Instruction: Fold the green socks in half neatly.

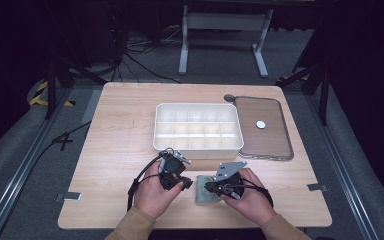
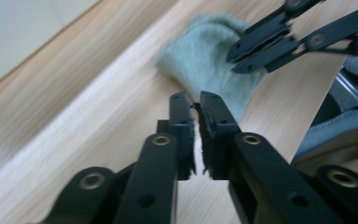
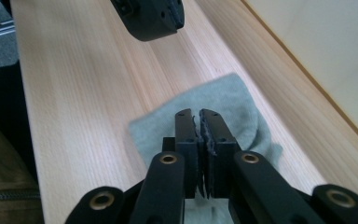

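Hovering over green cloth (image 1: 206,189), left tongs (image 2: 195,99) and right tongs (image 3: 196,114) both closed, empty.

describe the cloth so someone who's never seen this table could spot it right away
Start at the white divided box in the middle of the wooden table, then come toward the person's edge. The cloth lies flat there between the two hands, a small grey-green fabric piece, the only soft thing on the table.

cloth (image 1: 203,194) on table (image 1: 120,145), before divided box (image 1: 198,128); tray (image 1: 265,127) right
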Demonstrator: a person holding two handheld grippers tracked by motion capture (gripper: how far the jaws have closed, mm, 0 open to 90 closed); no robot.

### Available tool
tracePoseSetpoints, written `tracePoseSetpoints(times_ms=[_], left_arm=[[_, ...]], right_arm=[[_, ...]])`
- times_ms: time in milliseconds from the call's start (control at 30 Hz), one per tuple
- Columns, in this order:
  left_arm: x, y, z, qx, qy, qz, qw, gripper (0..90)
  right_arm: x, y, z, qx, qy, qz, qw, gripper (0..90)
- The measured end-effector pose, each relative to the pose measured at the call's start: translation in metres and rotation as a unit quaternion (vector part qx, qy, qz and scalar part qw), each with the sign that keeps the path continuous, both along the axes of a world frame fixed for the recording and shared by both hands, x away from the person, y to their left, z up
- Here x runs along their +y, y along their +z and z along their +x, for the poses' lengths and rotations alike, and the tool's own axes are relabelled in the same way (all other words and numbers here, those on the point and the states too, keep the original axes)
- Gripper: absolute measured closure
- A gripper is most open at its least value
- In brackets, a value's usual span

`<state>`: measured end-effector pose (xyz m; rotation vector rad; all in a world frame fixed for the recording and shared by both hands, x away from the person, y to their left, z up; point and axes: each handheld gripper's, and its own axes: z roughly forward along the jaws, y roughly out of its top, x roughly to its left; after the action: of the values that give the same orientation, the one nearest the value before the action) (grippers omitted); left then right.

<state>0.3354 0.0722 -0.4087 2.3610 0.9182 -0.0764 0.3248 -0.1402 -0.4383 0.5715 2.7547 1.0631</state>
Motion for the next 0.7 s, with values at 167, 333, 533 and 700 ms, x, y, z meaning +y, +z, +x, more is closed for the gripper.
tracePoseSetpoints(times_ms=[167, 333, 533, 700], left_arm=[[-0.024, -0.011, 0.003, -0.023, -0.024, -0.011, 0.9994, 88.7], [-0.043, -0.028, 0.006, -0.046, -0.037, 0.033, 0.9977, 88.2], [-0.049, -0.038, 0.014, -0.026, -0.049, 0.042, 0.9976, 89.9], [-0.053, -0.039, 0.015, -0.02, -0.049, 0.041, 0.9978, 90.0]], right_arm=[[-0.005, -0.005, 0.001, 0.006, -0.007, -0.003, 1.0, 85.9], [-0.01, -0.009, -0.002, 0.009, -0.013, -0.004, 0.9999, 85.3], [-0.02, -0.015, -0.003, 0.016, -0.027, -0.013, 0.9994, 85.6], [-0.027, -0.015, -0.006, 0.014, -0.034, -0.02, 0.9991, 86.0]])
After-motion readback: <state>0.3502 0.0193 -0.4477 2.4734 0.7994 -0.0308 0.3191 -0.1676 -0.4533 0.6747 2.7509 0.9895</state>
